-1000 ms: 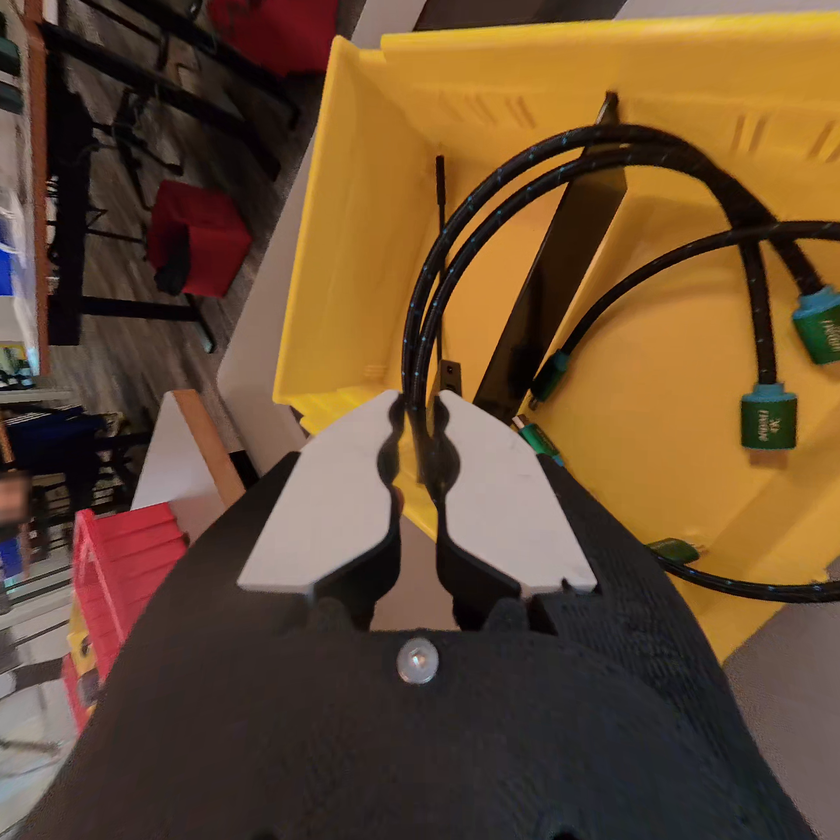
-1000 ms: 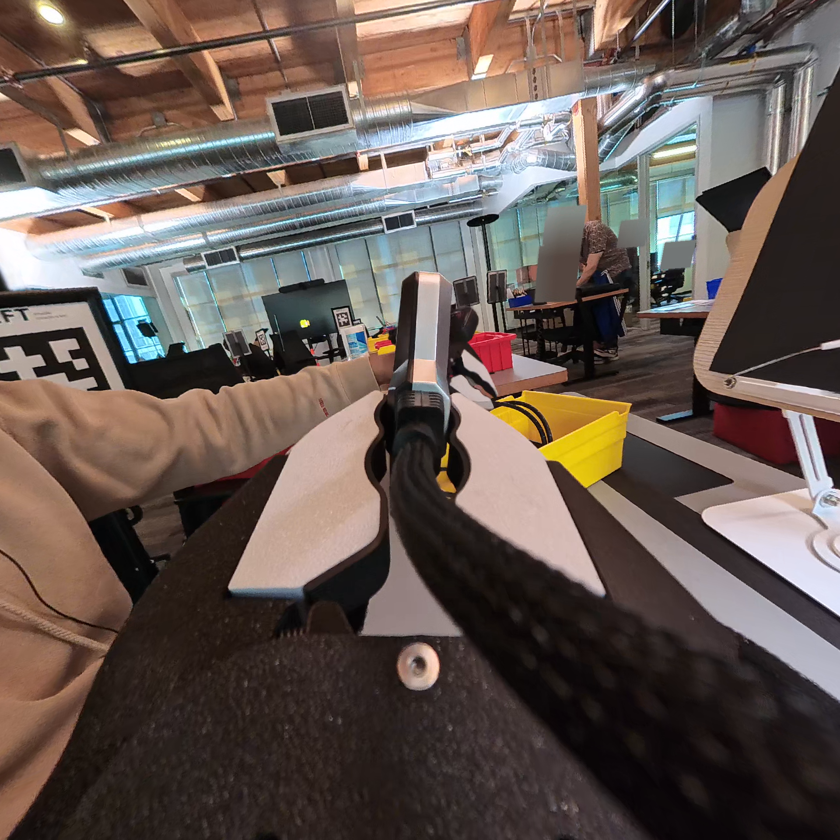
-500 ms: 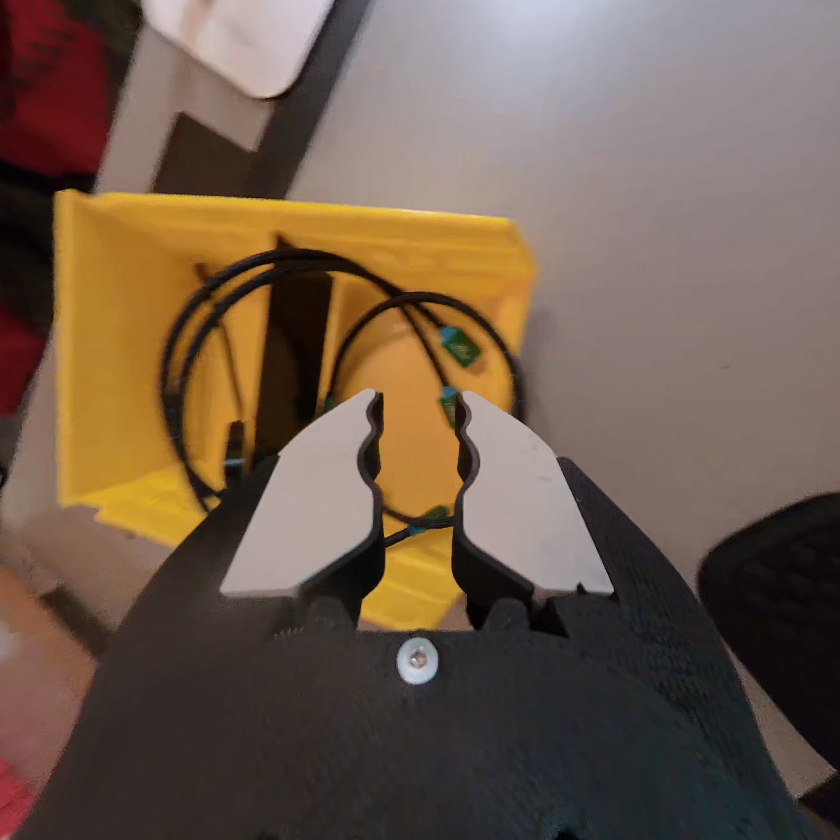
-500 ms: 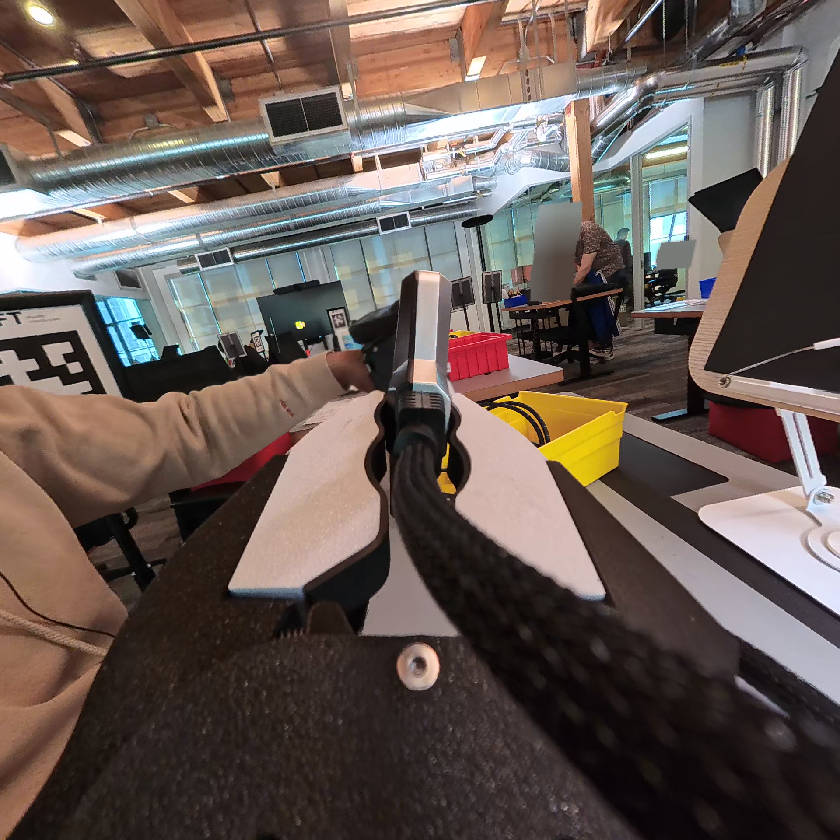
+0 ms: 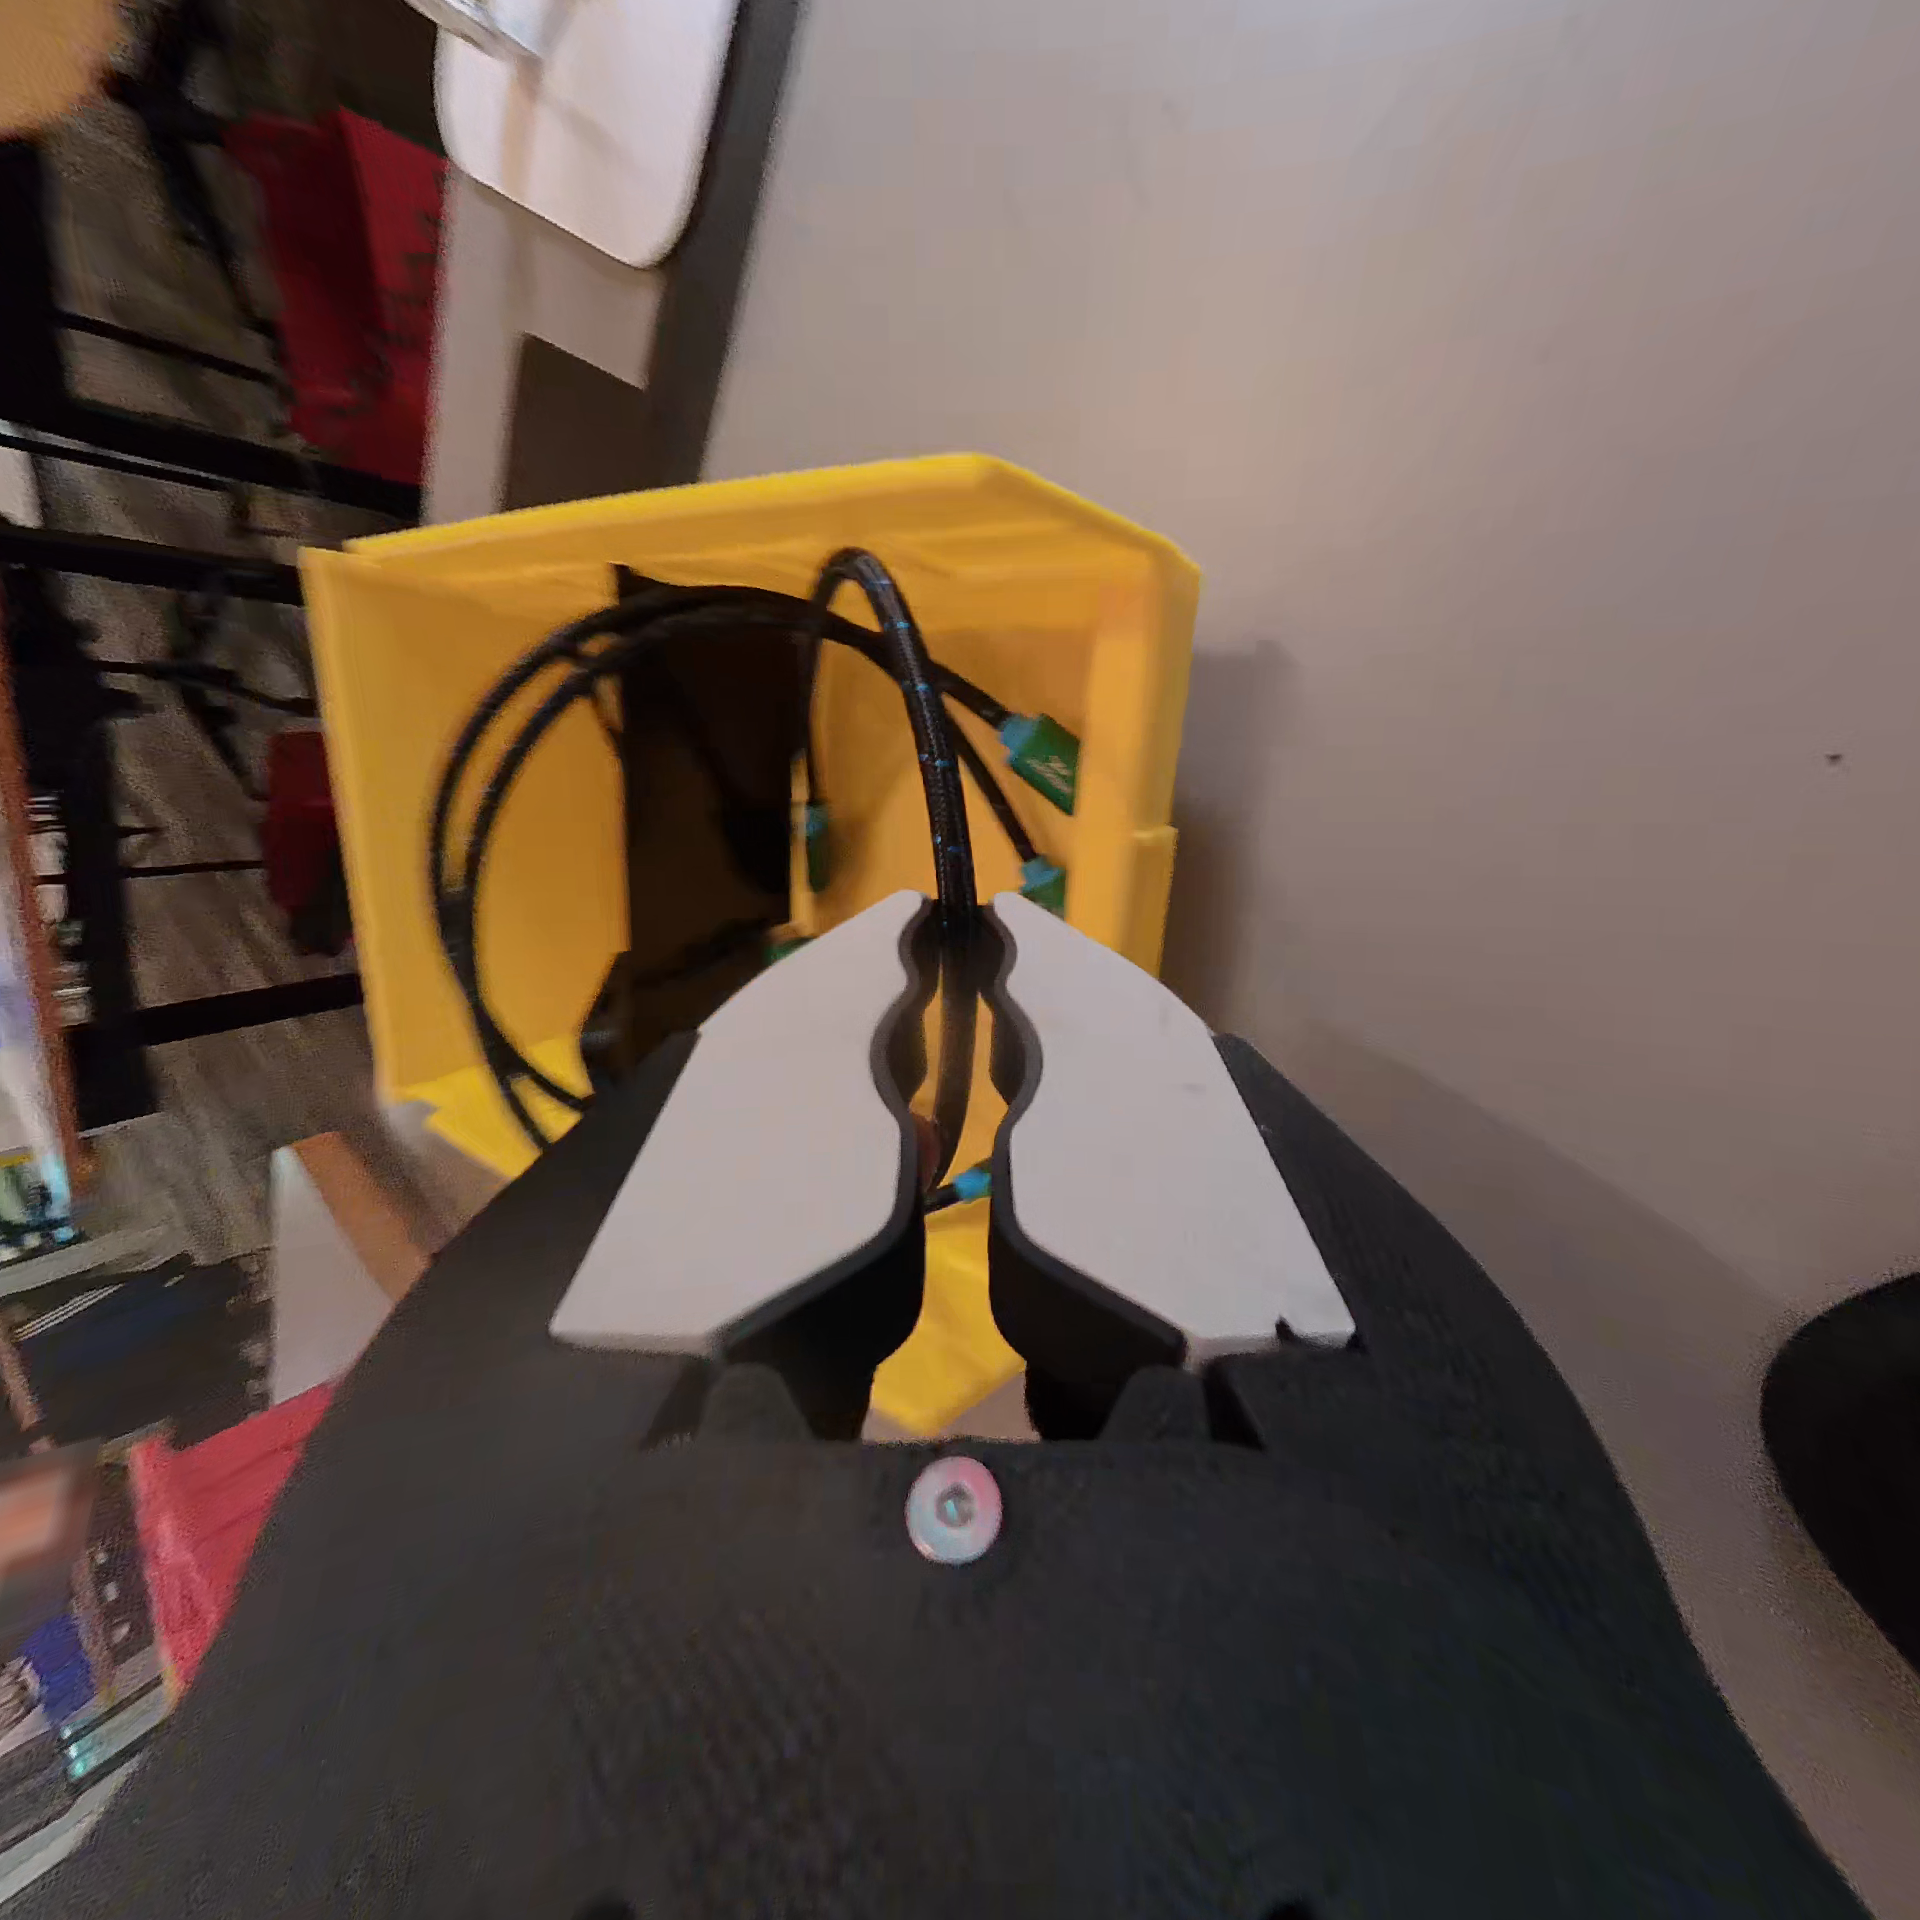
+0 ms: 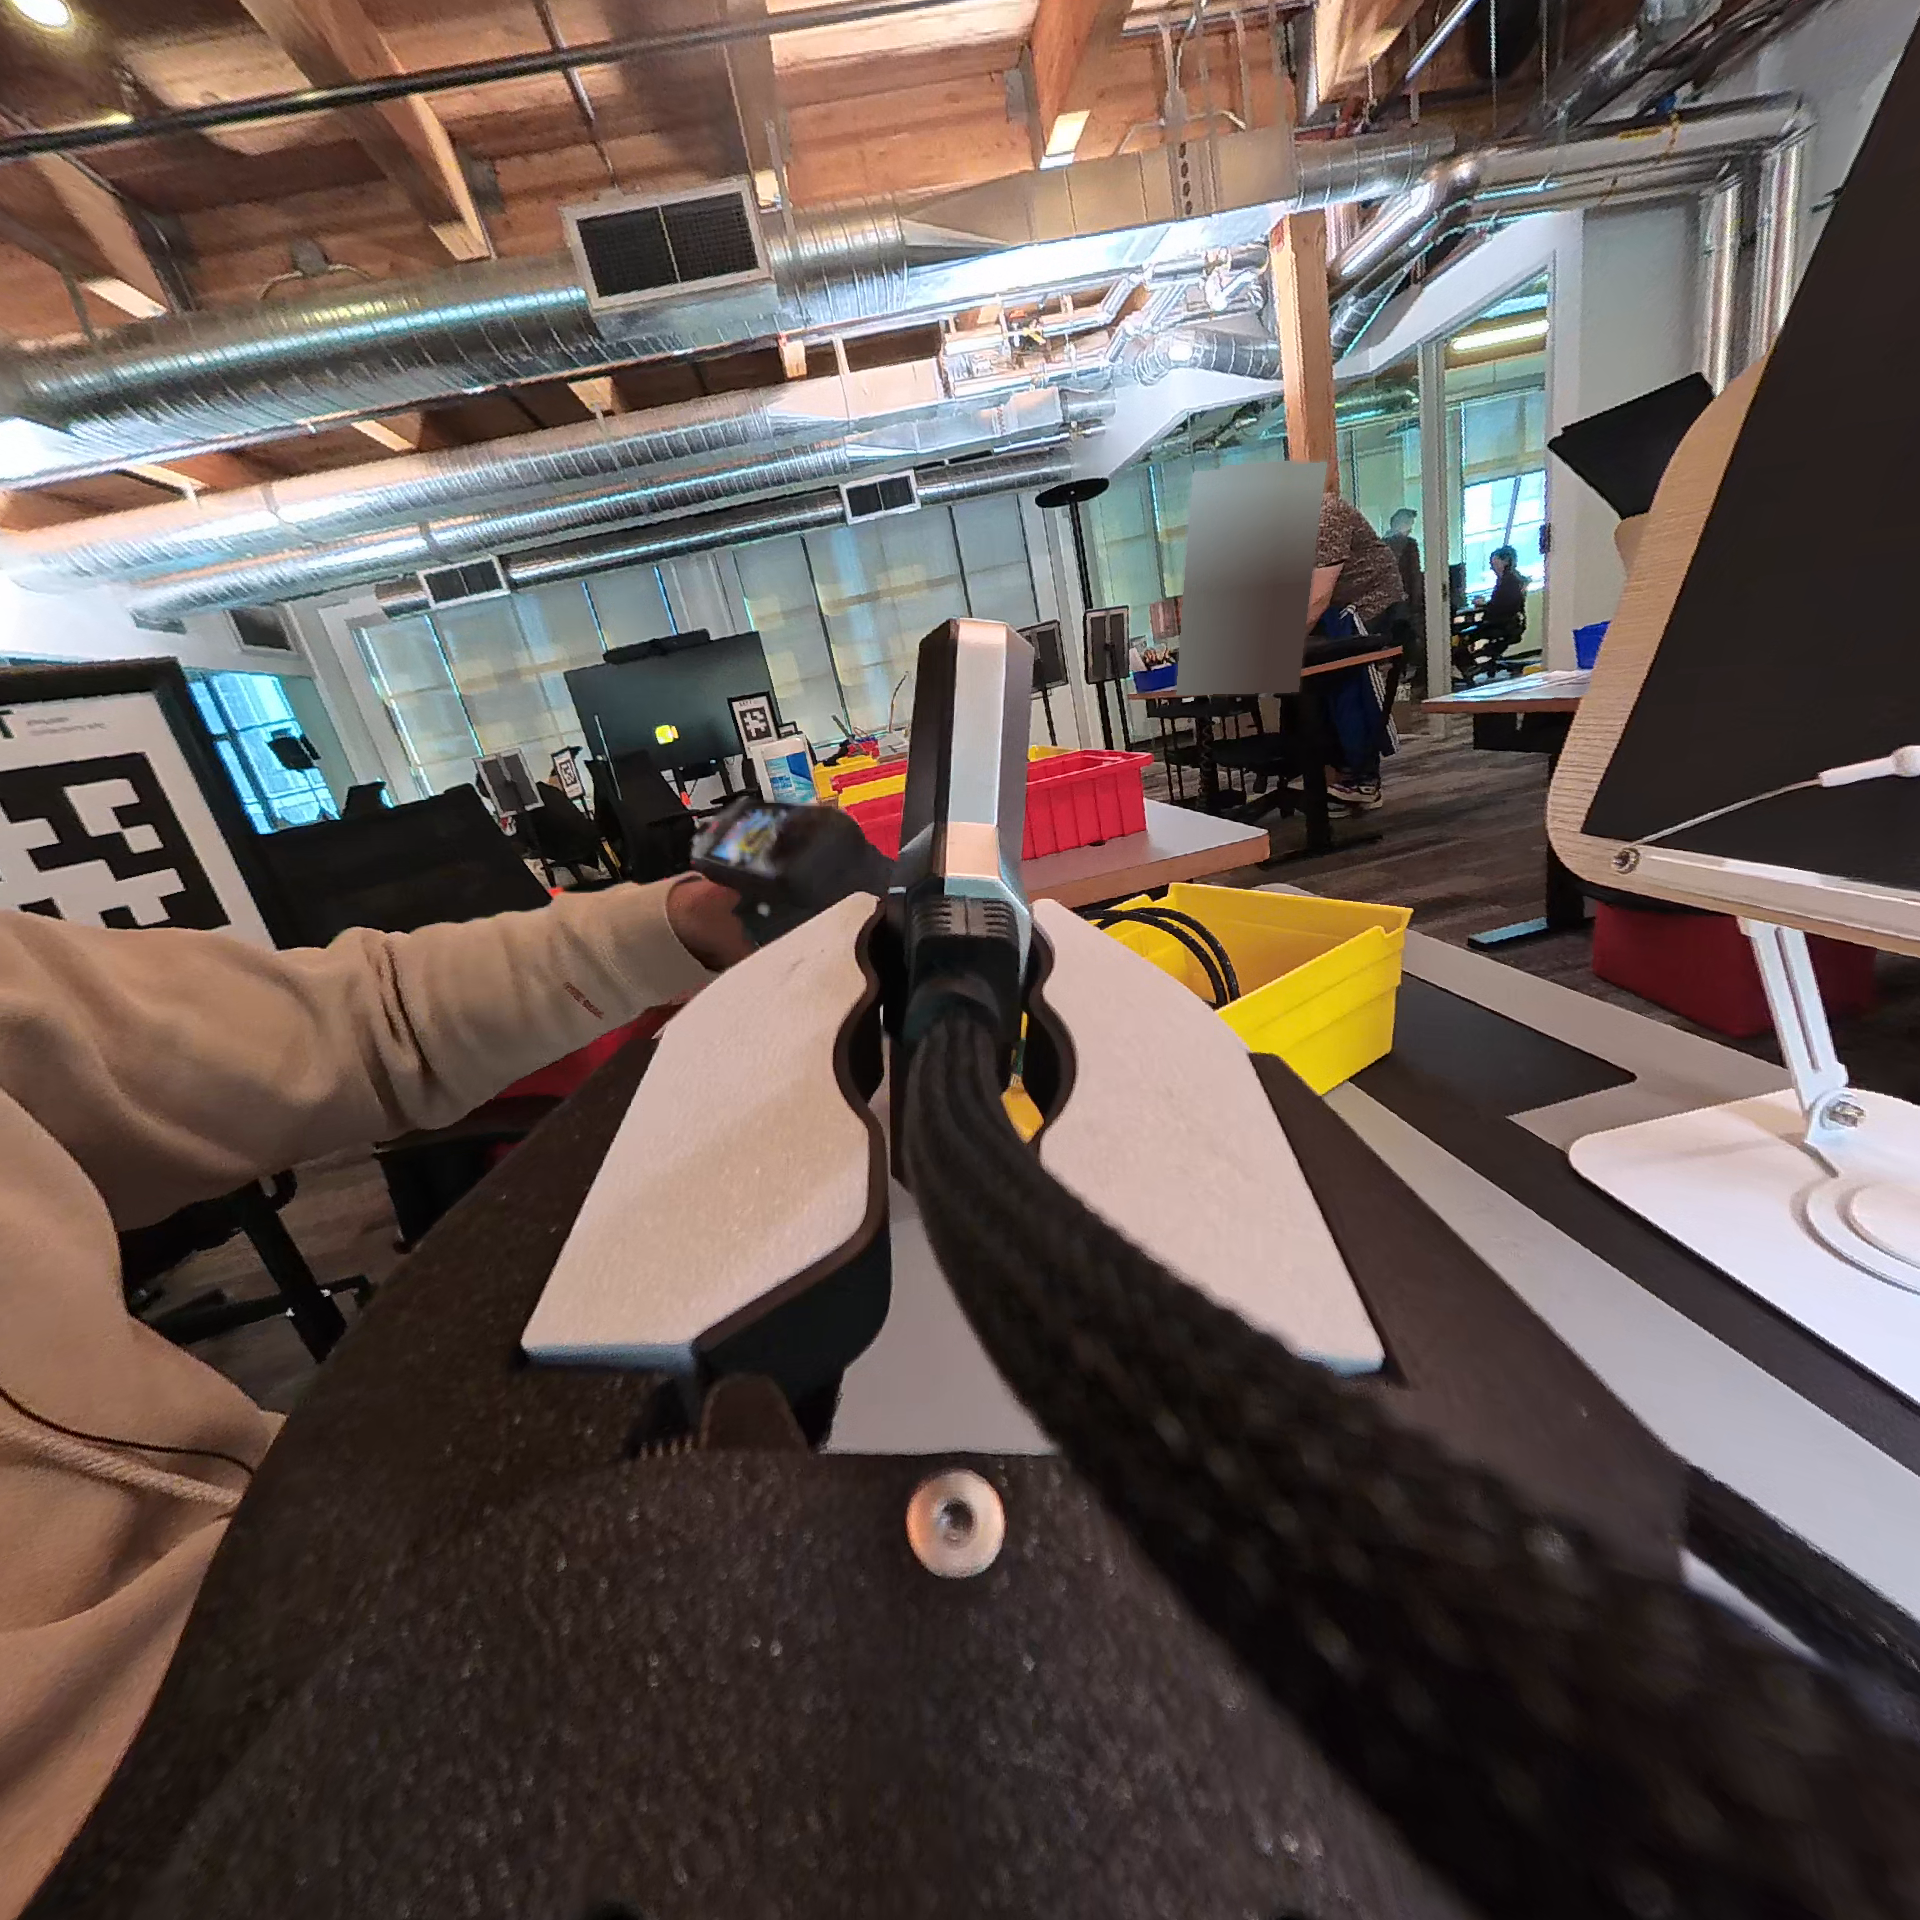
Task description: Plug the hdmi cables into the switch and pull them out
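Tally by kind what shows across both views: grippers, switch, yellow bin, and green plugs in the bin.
Grippers: 2 (left gripper, right gripper)
Switch: 1
Yellow bin: 1
Green plugs: 5
Total: 9

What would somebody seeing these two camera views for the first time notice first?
Probably the yellow bin on the grey table, bright in the middle of the left wrist view, with black braided cables and green plugs coiled inside. The left gripper is shut on one cable above the bin. In the right wrist view, the right gripper clamps the silver switch, pointing upward.
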`<state>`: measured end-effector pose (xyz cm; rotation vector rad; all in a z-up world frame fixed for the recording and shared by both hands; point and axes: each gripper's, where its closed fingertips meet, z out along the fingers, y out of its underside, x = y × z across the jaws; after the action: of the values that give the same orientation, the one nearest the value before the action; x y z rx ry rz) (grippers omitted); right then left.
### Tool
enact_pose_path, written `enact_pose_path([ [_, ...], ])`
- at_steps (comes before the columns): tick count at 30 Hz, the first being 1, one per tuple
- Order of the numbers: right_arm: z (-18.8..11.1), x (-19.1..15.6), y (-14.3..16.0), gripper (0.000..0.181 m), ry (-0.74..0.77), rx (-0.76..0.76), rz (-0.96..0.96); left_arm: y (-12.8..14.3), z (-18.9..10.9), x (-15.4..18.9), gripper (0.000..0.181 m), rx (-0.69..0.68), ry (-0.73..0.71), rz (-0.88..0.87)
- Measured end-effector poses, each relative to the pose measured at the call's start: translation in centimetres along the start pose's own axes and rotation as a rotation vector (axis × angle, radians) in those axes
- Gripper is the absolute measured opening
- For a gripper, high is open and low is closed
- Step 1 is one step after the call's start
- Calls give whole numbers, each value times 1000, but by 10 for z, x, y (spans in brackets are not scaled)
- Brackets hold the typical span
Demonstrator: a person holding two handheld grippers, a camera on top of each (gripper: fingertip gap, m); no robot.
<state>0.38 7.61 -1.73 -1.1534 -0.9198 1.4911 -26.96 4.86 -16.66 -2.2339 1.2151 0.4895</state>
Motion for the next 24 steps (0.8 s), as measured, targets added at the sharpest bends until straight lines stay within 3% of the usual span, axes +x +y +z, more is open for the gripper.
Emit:
enact_pose_path([
  [5,0,0,-1,23,1,0,-5,-25,-67,-48,7,149,-171,-63],
  [8,0,-1,-1,23,0,3,-3,-54,-116,-64,8,318,-216,-116],
  [11,0,0,-2,23,1,8,-1,-94,-155,-54,7,548,-112,-199],
  [13,1,0,-1,23,-1,12,2,-118,-165,-36,7,680,24,-265],
  [15,0,0,-1,23,2,11,1,-138,-158,-16,7,773,178,-346],
  [18,-2,2,-2,23,8,9,-3,-156,-119,19,7,799,403,-473],
  [21,-7,4,-3,23,16,11,-1,-156,-69,49,7,743,548,-580],
  [24,-11,9,-2,23,23,15,9,-141,-30,65,7,671,561,-642],
])
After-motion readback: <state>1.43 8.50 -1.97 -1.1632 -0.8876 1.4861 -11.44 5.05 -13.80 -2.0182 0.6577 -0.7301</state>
